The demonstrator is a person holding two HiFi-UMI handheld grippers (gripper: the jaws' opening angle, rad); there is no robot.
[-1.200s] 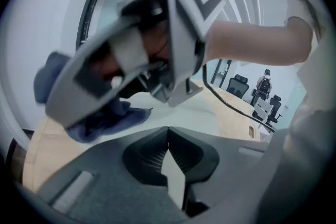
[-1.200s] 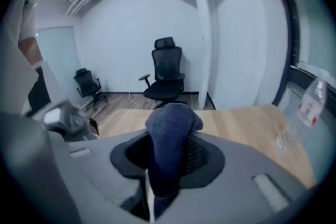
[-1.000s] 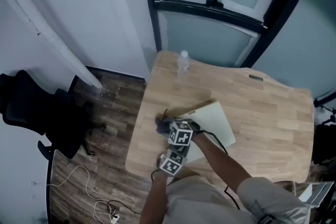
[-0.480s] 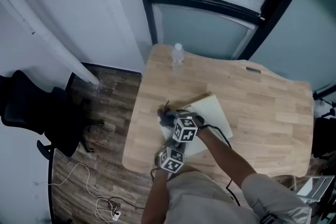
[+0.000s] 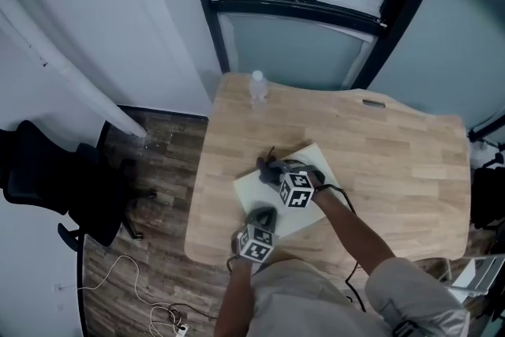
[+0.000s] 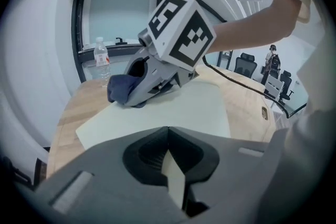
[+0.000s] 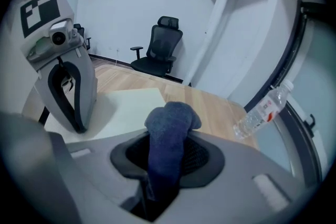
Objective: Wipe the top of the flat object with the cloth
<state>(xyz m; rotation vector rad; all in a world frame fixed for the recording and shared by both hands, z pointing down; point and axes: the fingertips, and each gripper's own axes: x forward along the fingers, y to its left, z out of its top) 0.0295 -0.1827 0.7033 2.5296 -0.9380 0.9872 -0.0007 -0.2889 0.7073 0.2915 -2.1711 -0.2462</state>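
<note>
A flat white board [image 5: 254,192] lies on the wooden table [image 5: 394,162] near its front edge. My right gripper [image 5: 276,173] is shut on a dark blue cloth [image 5: 268,167] and presses it on the board's far left part. In the right gripper view the cloth [image 7: 167,131] bulges out of the jaws over the board [image 7: 128,105]. My left gripper [image 5: 264,215] is shut on the board's near edge, a white sliver showing between its jaws [image 6: 173,181]. From the left gripper view the cloth [image 6: 119,89] rests on the board [image 6: 168,115] under the right gripper.
A clear water bottle [image 5: 257,87] stands at the table's far left corner, beyond the board. A black office chair [image 5: 47,177] and loose cables [image 5: 158,312] are on the wood floor to the left. A dark-framed glass wall [image 5: 300,4] runs behind the table.
My right gripper has slid the cloth from the board's left edge farther onto the board, away from me and to the right. The left gripper has kept its hold on the near edge.
</note>
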